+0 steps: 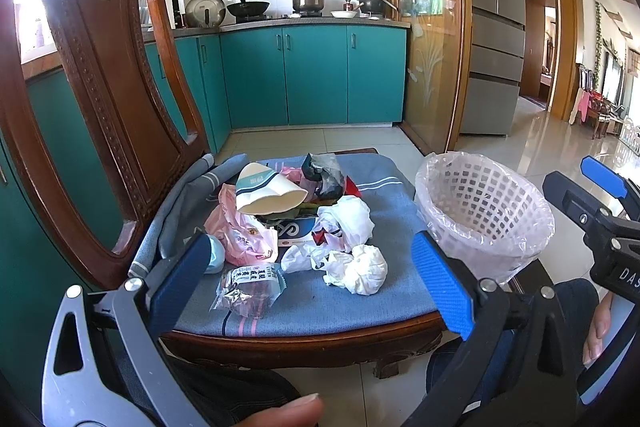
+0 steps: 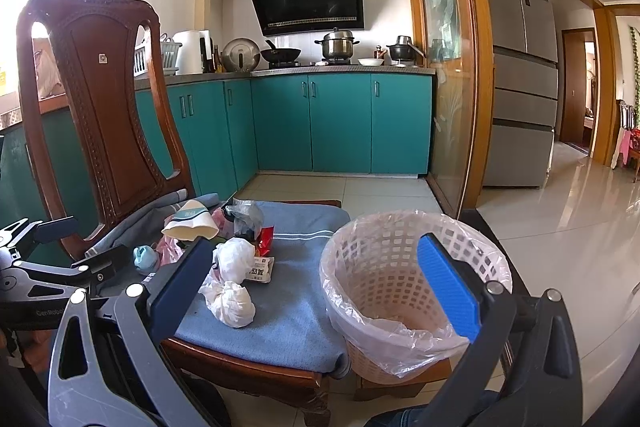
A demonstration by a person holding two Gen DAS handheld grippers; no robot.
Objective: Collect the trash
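Both grippers spread apart, holding nothing.
Trash pile [image 1: 304,223] on chair cushion [image 1: 360,299] ahead of my left gripper [image 1: 316,275]; lined basket [image 2: 400,291] between my right gripper [image 2: 320,291] fingers.

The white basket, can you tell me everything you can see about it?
The basket is round, white and looks like plastic, with walls full of little square holes. A thin clear bag lines it and folds over the rim. It stands upright beside the chair seat, to the right of the trash pile, on something low and brown. Inside, only the crumpled bag shows; no trash is visible. Neither gripper touches it: the right gripper is open in front of it.
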